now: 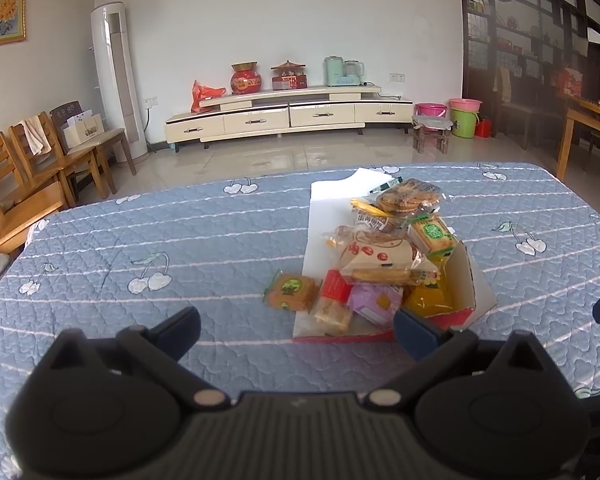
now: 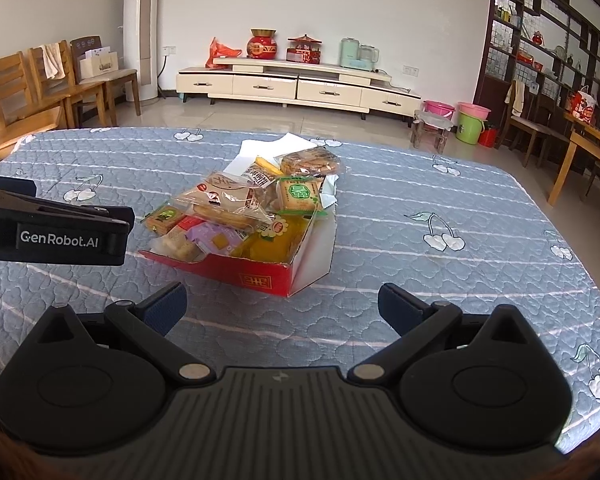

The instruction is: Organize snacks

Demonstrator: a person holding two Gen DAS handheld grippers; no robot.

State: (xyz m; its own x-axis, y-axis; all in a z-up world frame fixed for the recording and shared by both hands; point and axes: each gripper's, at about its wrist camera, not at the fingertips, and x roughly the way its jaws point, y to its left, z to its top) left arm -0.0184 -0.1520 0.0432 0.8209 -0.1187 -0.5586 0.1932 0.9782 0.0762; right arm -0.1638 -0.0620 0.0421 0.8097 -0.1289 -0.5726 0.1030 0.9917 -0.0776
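The red cardboard box (image 2: 260, 276) sits mid-desk on the blue quilted cover (image 2: 420, 280), bare cover all around it. Wrapped snacks (image 2: 228, 200) overfill it; a green-labelled biscuit pack (image 1: 291, 291) lies just outside its left wall. Left tongs (image 1: 296, 326) and right tongs (image 2: 282, 304) gape empty before it. "GenRobot.AI" marks the left tongs.

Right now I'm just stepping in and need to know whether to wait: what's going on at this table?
A person is holding a hand-held gripper in each hand over a table with a blue quilted cover, about to sort snacks. Both the left hand-held gripper and the right hand-held gripper are open and hold nothing. Wrapped snacks are heaped in a red box; one green-labelled packet lies at its left edge. Nothing looks sorted yet.
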